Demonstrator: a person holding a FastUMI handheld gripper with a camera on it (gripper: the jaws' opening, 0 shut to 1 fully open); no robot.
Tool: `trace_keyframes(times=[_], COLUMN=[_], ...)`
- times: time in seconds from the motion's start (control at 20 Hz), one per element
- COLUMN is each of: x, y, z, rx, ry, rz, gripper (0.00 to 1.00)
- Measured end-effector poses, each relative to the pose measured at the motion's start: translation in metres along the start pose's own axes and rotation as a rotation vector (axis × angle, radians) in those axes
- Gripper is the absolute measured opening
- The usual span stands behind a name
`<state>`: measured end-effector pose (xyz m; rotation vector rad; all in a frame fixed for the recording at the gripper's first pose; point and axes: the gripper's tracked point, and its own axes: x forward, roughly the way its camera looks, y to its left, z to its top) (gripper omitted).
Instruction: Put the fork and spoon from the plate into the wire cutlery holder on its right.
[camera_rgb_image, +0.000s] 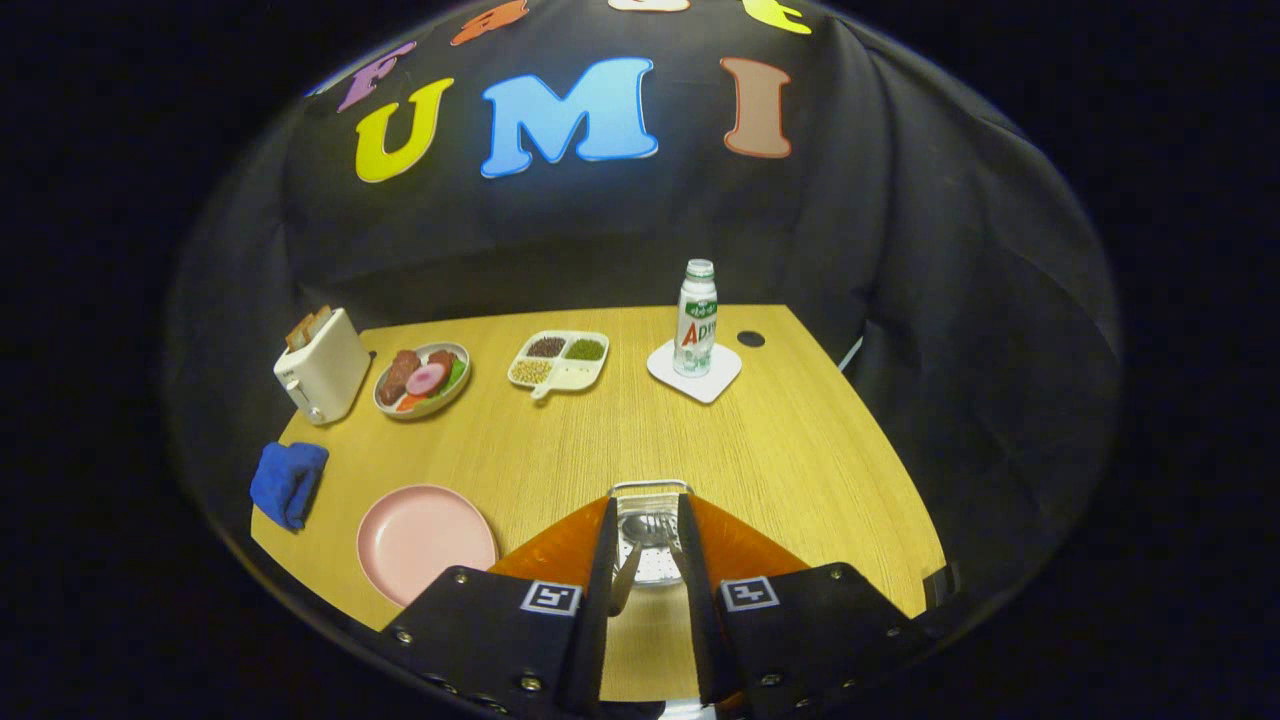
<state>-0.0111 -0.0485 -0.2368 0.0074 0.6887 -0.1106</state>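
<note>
The wire cutlery holder (650, 488) stands on the wooden table, just right of the pink plate (425, 540), whose surface is bare. My gripper (645, 512) hovers over the holder with its fingers a little apart, and the holder shows in the gap between them. Inside that gap I see the spoon (640, 530) with its bowl up and the fork (666, 524) beside it, both within the holder's frame. A thin metal shaft runs back along the inner side of the left finger. Neither finger clearly presses on the cutlery.
A blue cloth (288, 482) lies left of the plate. Further back stand a white toaster (322, 366), a plate of food (422, 380), a divided dish of beans (560, 360) and a bottle (696, 320) on a white coaster (694, 376).
</note>
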Motion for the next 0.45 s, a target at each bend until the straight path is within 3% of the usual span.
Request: trace_keyframes(times=[0.25,0.45], x=[-0.055,-0.098], y=[-0.004,-0.005], z=[0.095,0.148], rx=[-0.052,-0.106], ry=[-0.380,-0.558], rz=[-0.055,-0.087], gripper=[0.36,0.36])
